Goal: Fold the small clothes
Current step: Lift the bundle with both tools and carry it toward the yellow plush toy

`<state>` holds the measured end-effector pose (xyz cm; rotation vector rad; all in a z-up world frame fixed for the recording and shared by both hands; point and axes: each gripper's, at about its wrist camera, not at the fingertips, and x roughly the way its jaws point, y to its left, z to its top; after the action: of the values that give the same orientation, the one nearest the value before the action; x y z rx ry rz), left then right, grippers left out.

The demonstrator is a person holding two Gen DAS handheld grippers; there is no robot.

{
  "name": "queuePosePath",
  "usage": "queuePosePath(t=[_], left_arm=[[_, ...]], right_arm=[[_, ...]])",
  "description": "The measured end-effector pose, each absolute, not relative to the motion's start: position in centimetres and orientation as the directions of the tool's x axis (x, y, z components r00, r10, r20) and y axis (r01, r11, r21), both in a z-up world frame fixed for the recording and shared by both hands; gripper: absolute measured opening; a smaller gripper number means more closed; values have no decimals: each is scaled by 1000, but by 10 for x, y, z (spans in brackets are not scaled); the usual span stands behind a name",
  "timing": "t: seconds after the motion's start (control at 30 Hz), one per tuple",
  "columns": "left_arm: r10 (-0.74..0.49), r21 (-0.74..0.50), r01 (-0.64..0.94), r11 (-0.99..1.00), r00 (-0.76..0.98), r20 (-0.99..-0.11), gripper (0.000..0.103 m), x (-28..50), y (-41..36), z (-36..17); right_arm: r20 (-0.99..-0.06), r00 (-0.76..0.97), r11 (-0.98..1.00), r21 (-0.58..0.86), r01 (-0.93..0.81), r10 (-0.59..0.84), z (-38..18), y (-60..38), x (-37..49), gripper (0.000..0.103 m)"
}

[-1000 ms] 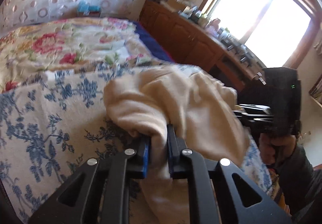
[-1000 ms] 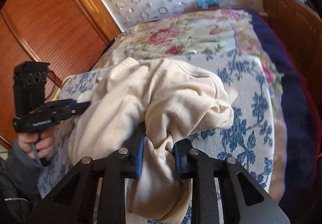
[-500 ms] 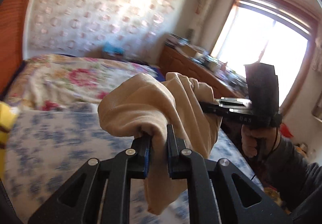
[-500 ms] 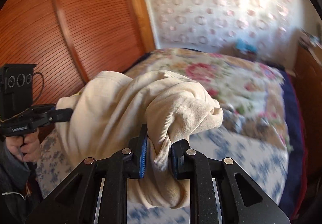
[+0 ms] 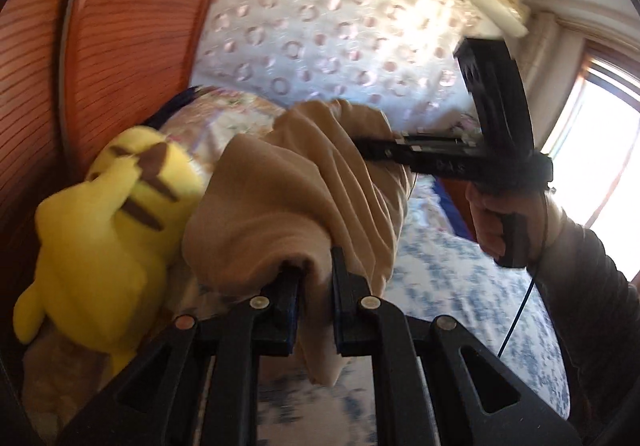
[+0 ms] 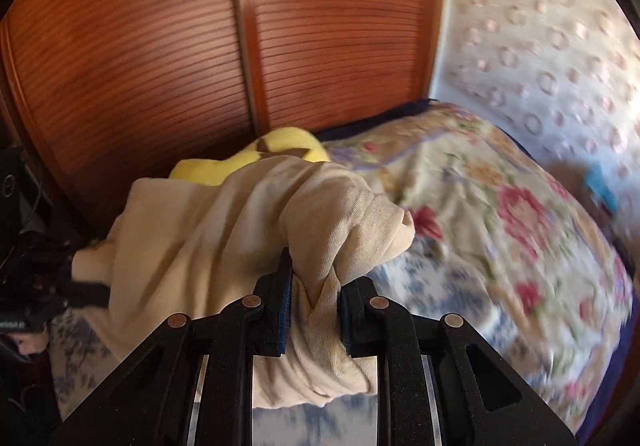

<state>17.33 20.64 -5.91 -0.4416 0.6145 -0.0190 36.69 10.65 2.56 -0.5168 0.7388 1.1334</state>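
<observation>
Holding a cream knit garment (image 5: 296,205) off the bed, we have it bunched between both tools. Our left gripper (image 5: 316,294) is clamped narrow on one gathered fold, the cloth squeezed between its blue-padded fingers (image 5: 289,306) and a tail of fabric hanging below them. Our right gripper (image 6: 314,304) pinches another bunch of the same garment (image 6: 224,230), with ribbed cloth bulging over its pads and drooping underneath. In the left wrist view we see that right gripper (image 5: 366,149) from the side, its tips buried in the top of the garment, with our right hand (image 5: 502,217) wrapped round its handle and a grey sleeve (image 5: 592,286) behind it. In the right wrist view the left tool (image 6: 32,278) shows at the left edge, dark and partly cut off, touching the garment's far end.

The garment hangs above the blue-flowered bedspread (image 5: 448,286), between the two grippers. Just beside it, to the left, sits a yellow plush toy (image 5: 108,230) with brown stripes, near the slatted wooden wardrobe door (image 6: 140,53). Farther back lies a rose-patterned quilt (image 6: 500,205), and the wall carries ring-patterned wallpaper (image 5: 320,25). Both views are blurred.
</observation>
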Motion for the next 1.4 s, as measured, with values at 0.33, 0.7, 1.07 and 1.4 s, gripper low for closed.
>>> queuePosePath(t=[0.33, 0.7, 1.07, 1.4], left_arm=[[-119, -410, -193, 891, 773, -623, 10, 173, 221, -104], [-138, -413, -169, 895, 775, -616, 10, 180, 223, -101], [-180, -412, -110, 905, 776, -604, 9, 178, 221, -99], [-170, -444, -81, 892, 851, -497, 9, 151, 225, -60]], right_arm=[[-753, 341, 549, 33, -835, 563, -7, 132, 416, 48], [-783, 180, 641, 328, -693, 596, -38, 71, 385, 79], [-740, 110, 670, 523, -526, 664, -66, 87, 408, 84], [-606, 0, 451, 591, -669, 795, -5, 134, 396, 23]])
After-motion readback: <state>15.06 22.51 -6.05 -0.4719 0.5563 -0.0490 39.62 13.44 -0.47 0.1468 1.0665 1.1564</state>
